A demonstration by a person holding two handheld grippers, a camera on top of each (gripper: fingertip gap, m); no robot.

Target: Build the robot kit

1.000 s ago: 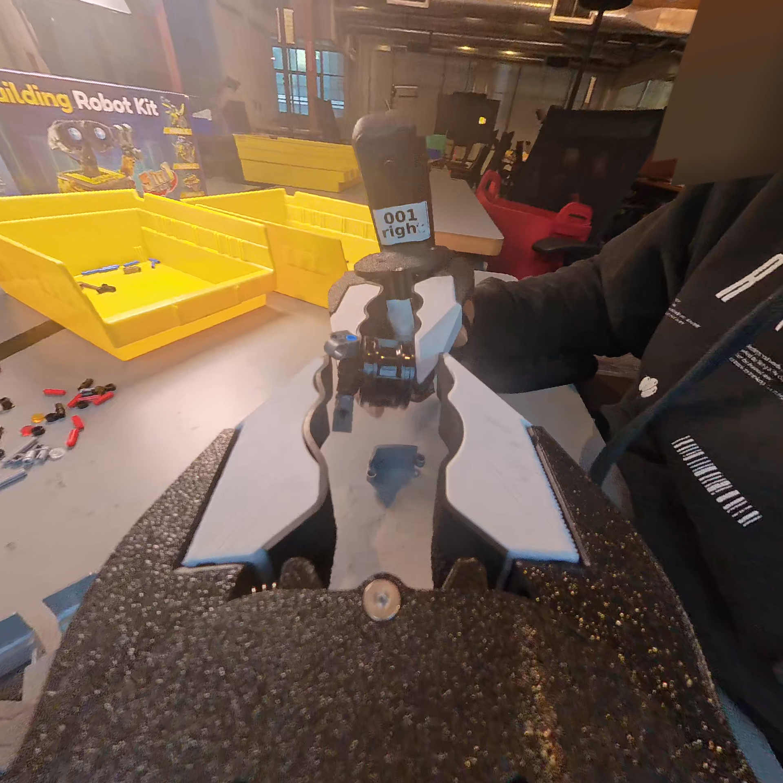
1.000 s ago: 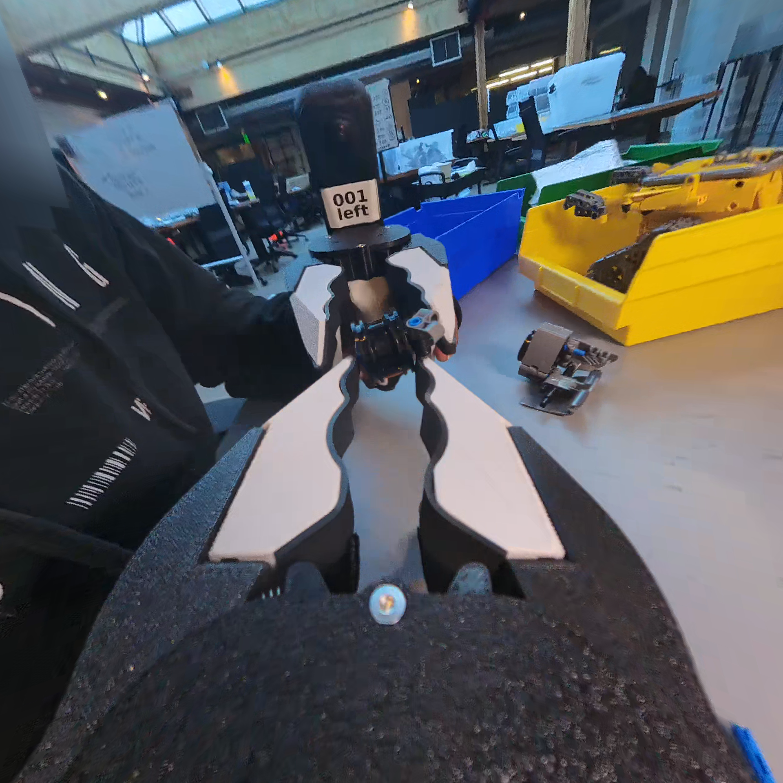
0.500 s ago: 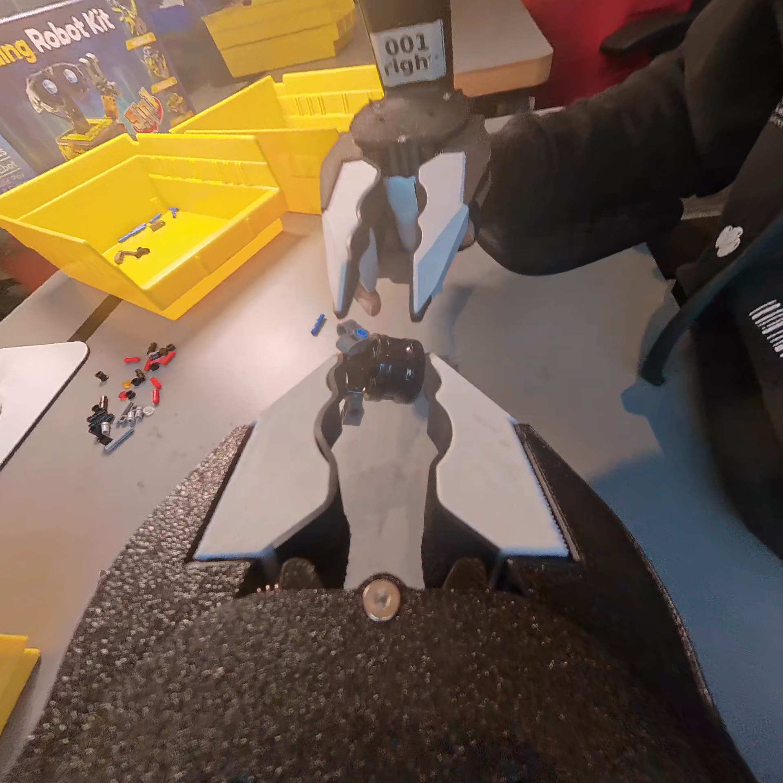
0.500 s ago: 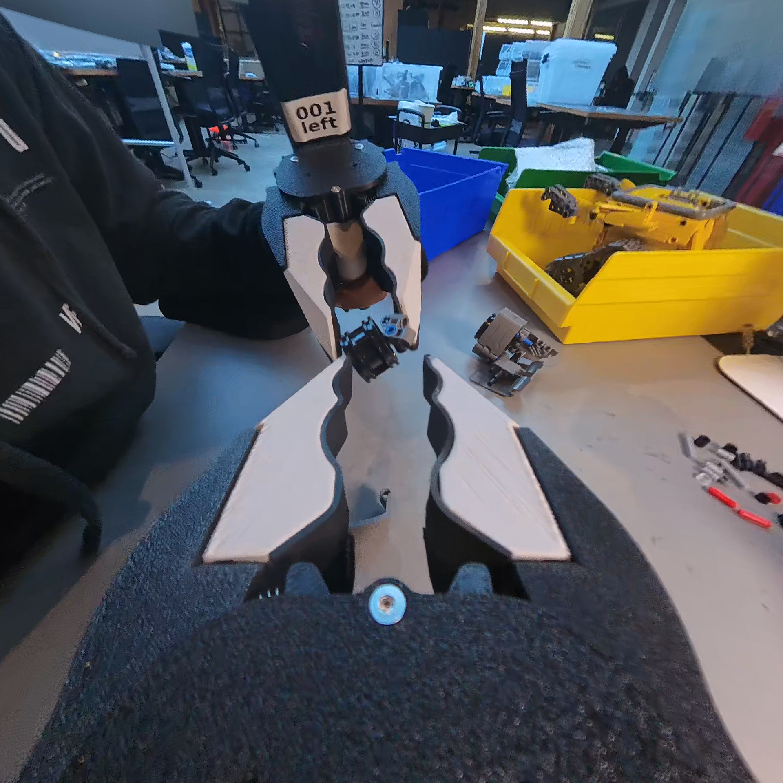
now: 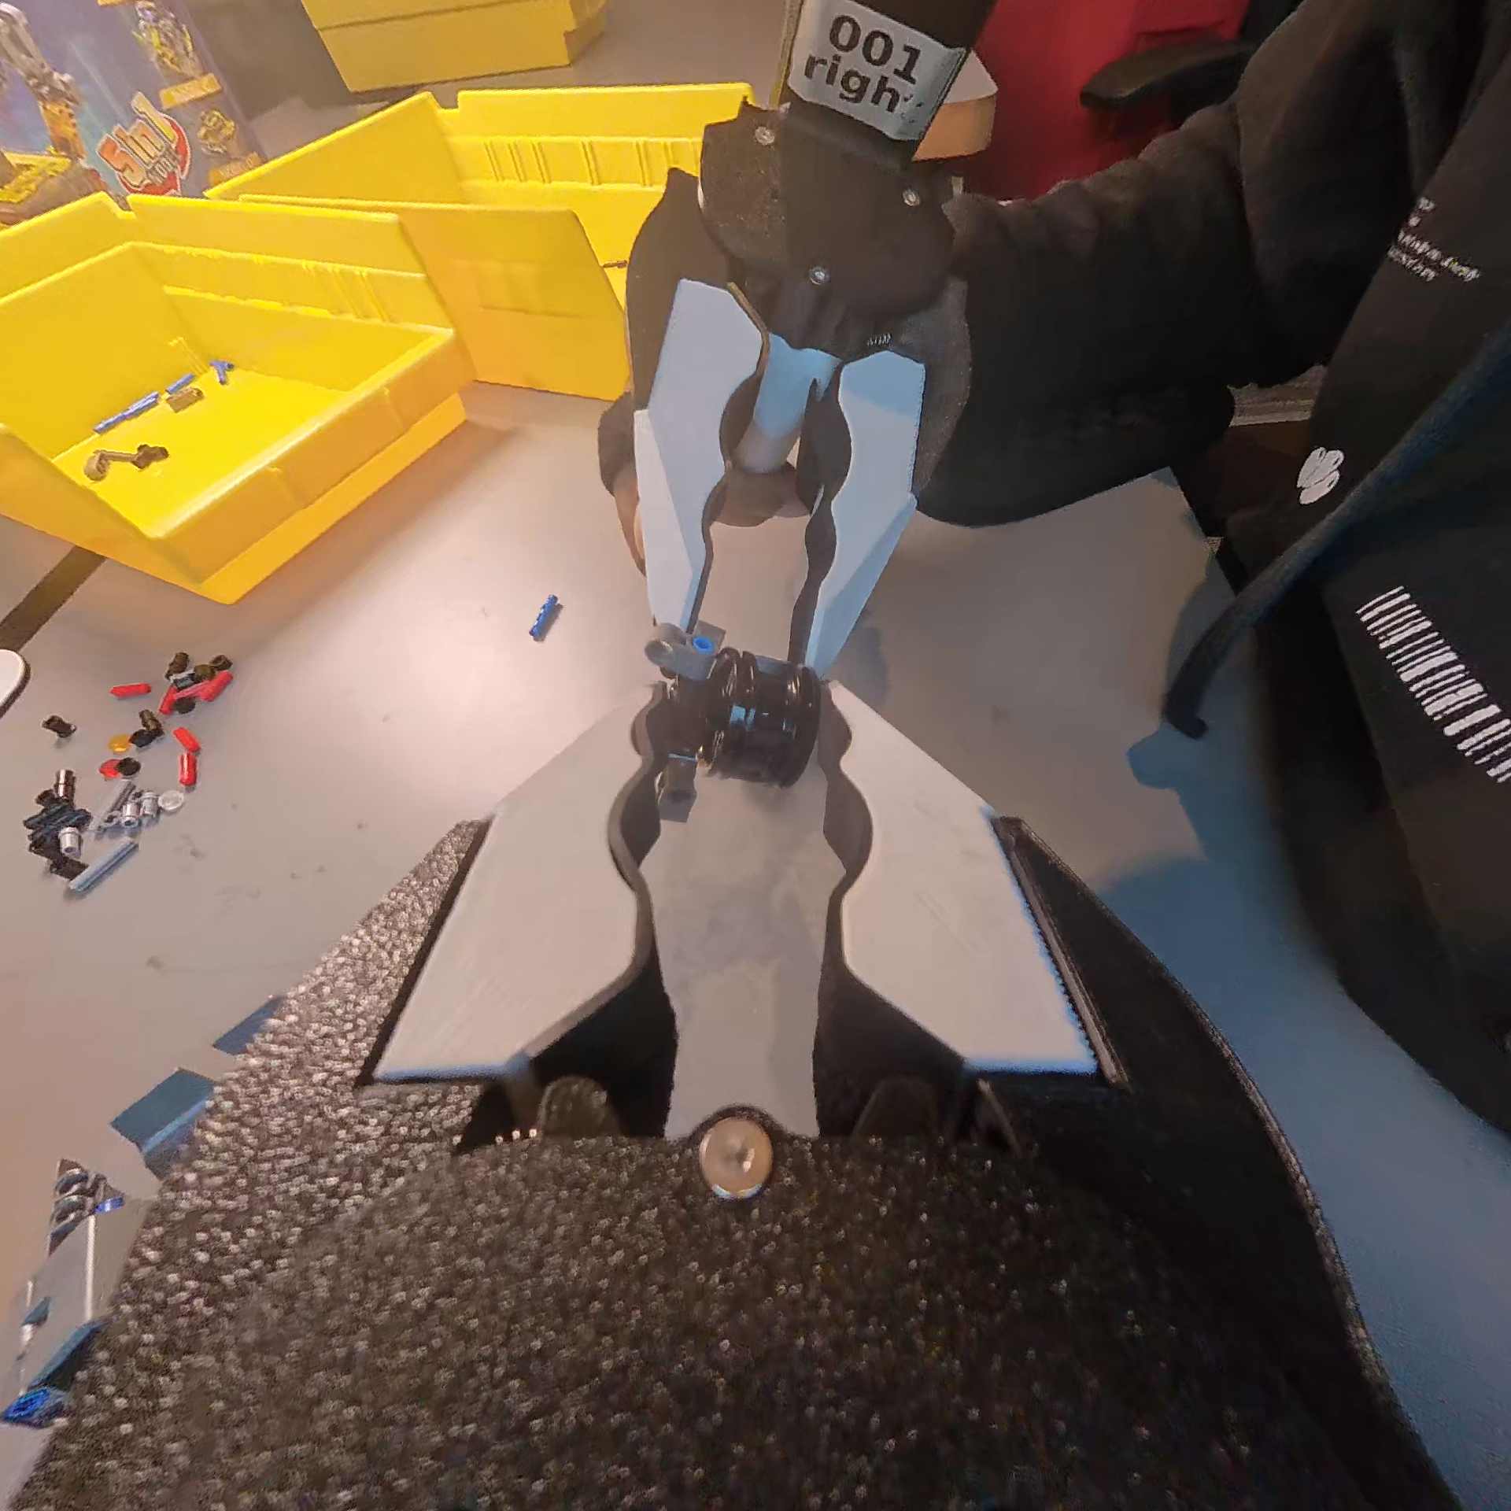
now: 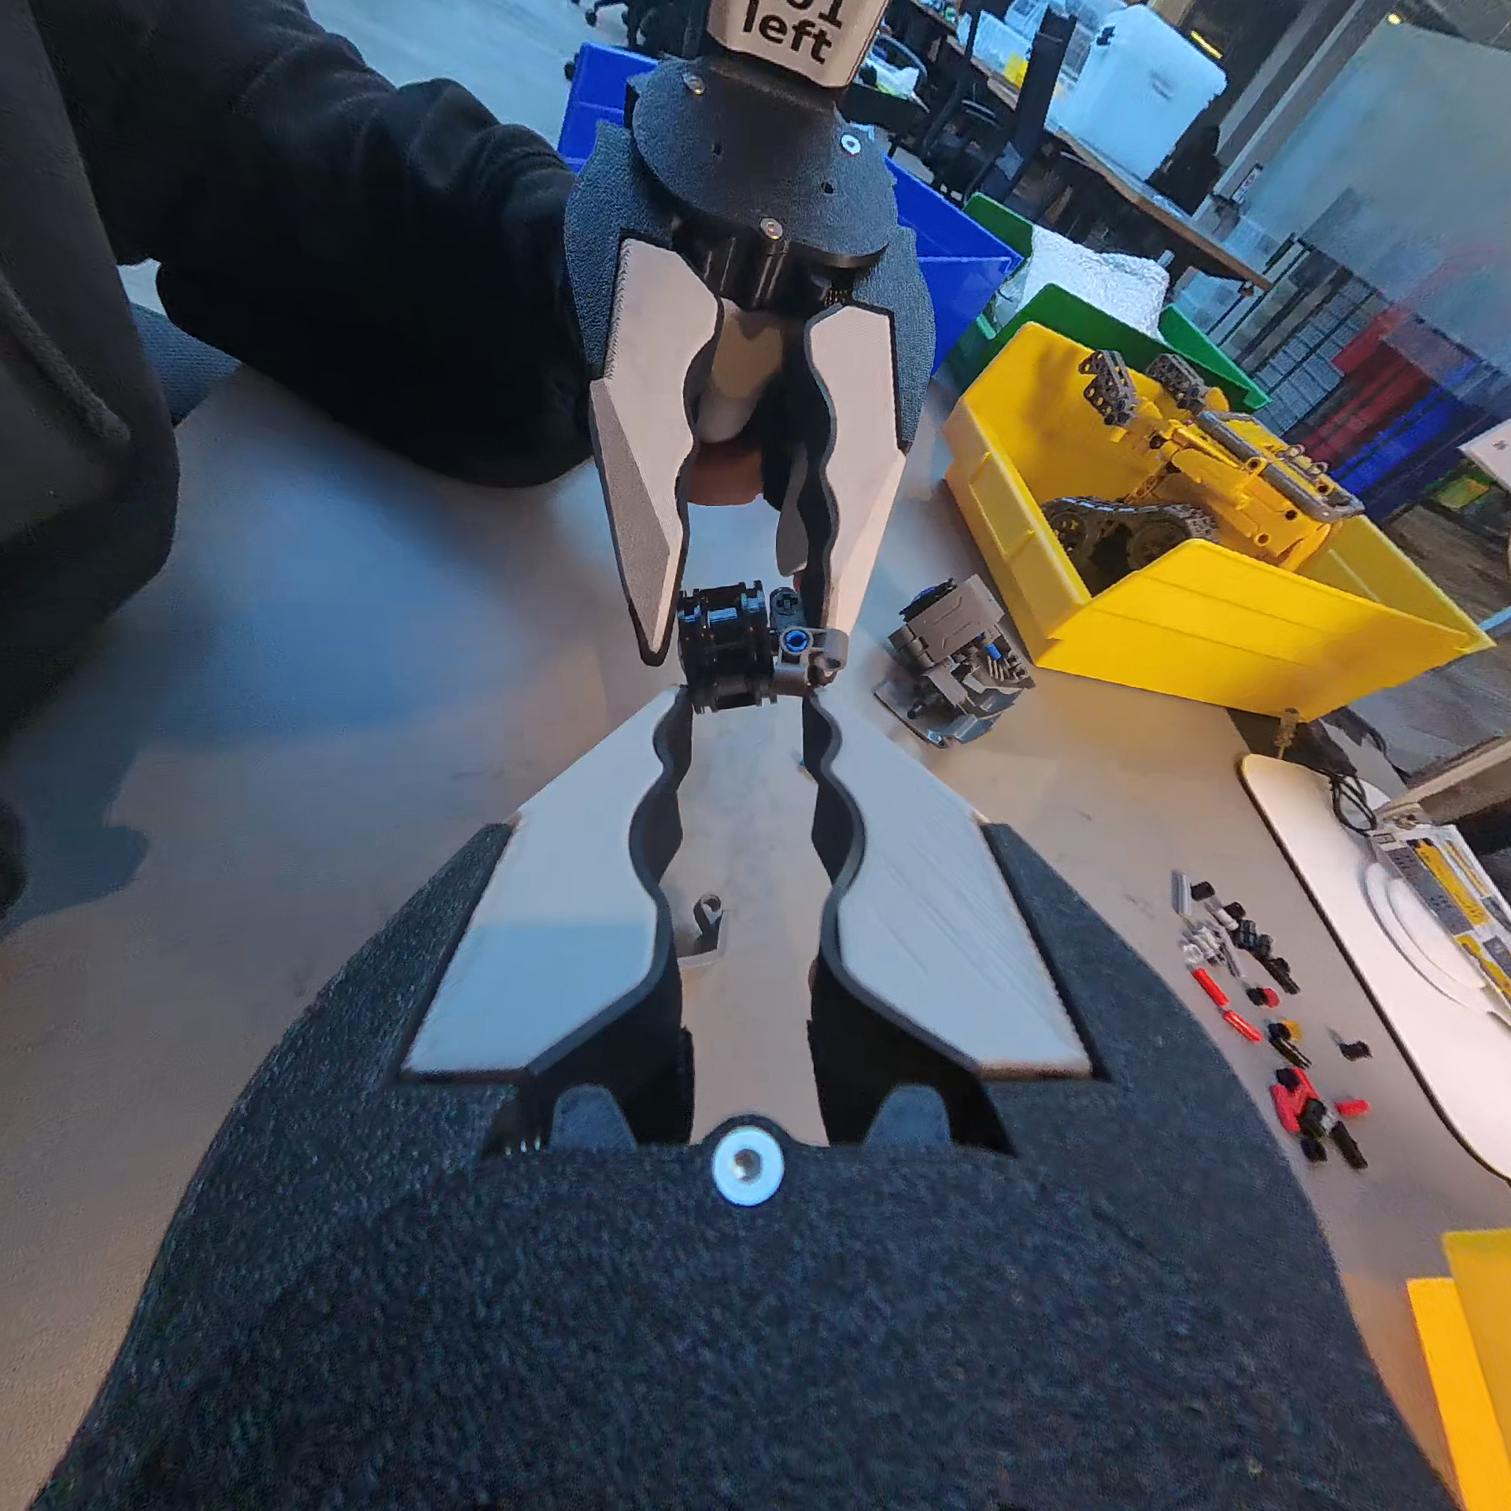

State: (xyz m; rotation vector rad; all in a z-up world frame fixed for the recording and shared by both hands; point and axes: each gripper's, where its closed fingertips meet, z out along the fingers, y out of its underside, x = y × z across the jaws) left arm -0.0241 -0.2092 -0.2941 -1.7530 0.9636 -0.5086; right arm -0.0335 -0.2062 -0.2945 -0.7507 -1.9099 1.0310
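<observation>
A small black wheel assembly with a grey connector and a blue pin is clamped between the tips of my left gripper, a little above the grey table. My right gripper comes in from the opposite side, and its two tips flank the far end of the assembly. In the right wrist view, my right gripper has its jaws parted, with the tips at the near end of the assembly. The left gripper holds the assembly from above. A small grey part lies on the table under the right gripper.
Yellow bins with a few small parts stand at the left. Loose red and black pieces and a blue pin lie near them. In the right wrist view there are a grey sub-assembly, a yellow bin with a tracked model, and a white board. Left and right tips are no more than a few centimetres apart. The grey sub-assembly is about 15 cm from both grippers' fingertips.
The right gripper drew back from the wheel assembly half a second ago and has now closed in on it again. Both grippers have come lower, towards the table. The left gripper kept its hold.
</observation>
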